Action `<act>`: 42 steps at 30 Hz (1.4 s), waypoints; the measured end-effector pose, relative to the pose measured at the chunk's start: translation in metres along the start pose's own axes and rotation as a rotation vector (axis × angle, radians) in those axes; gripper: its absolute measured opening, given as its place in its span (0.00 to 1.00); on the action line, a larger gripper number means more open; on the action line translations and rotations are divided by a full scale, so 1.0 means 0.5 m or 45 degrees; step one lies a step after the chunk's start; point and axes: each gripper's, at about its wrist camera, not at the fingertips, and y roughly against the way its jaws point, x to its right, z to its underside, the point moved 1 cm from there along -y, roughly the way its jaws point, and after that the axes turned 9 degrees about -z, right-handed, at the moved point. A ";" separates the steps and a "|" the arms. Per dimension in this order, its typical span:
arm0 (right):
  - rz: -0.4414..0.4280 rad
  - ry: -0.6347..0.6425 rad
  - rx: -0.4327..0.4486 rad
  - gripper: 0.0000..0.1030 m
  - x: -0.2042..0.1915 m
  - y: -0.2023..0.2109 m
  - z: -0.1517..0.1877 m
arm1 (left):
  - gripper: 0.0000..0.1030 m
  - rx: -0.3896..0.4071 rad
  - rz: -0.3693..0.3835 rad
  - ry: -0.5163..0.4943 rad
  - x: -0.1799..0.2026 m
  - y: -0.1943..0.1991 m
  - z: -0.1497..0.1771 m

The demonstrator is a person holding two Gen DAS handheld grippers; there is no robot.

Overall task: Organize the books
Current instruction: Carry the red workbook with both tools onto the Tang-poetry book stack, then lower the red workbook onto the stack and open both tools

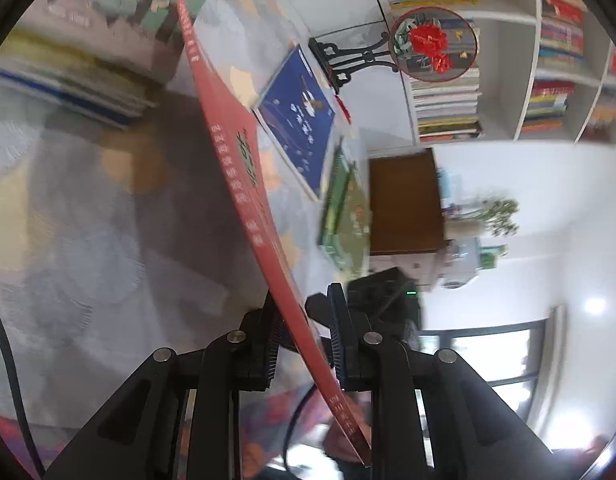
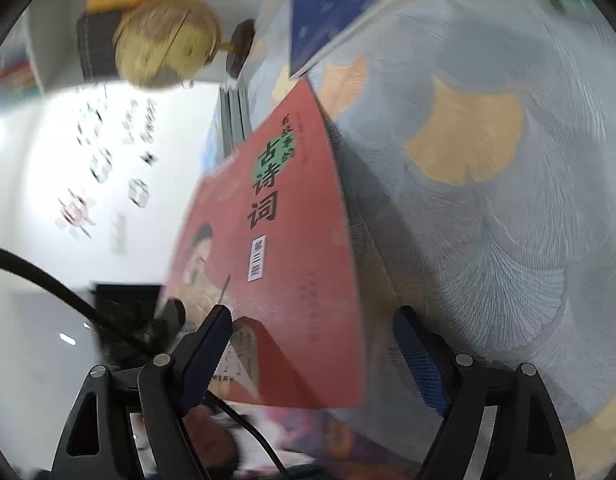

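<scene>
Item — thin red softcover book with green title roundel [image 1: 243, 168], held on edge above the grey cloth-covered table with ginkgo-leaf print [image 1: 87, 220], its long axis running away from the tongs toward the stack of books [image 1: 79, 80] at the far left. Left gripper [image 1: 303, 320]: clenched on the book's near lower edge, pads pressing both covers. Right gripper [image 2: 312, 344]: released, jaws wide, the book's near corner between them but touching neither pad. Blue paperback [image 1: 297, 120] and green book [image 1: 344, 208] lie flat further right — likely next.
</scene>
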 end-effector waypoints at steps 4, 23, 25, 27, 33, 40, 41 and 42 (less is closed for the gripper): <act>-0.095 -0.010 0.047 0.69 0.003 0.013 -0.015 | 0.17 -0.044 -0.031 0.010 -0.009 -0.014 0.003; 0.638 0.876 -0.081 0.35 -0.182 -0.091 0.083 | 0.23 0.159 -0.761 -0.651 0.094 0.053 0.030; 0.624 0.902 -0.057 0.35 -0.200 -0.085 0.097 | 0.23 0.173 -0.733 -0.668 0.101 0.063 0.029; 0.622 0.946 -0.028 0.35 -0.222 -0.072 0.113 | 0.23 0.191 -0.708 -0.695 0.113 0.073 0.031; 0.682 1.073 0.047 0.35 -0.289 -0.056 0.154 | 0.23 0.238 -0.614 -0.727 0.153 0.097 0.039; 0.668 1.171 0.135 0.35 -0.363 -0.035 0.158 | 0.23 0.351 -0.586 -0.769 0.203 0.141 0.017; 0.668 1.187 0.139 0.36 -0.369 -0.043 0.151 | 0.23 0.372 -0.593 -0.766 0.203 0.151 0.010; 0.663 1.209 0.144 0.36 -0.383 -0.055 0.142 | 0.23 0.389 -0.602 -0.759 0.202 0.160 0.002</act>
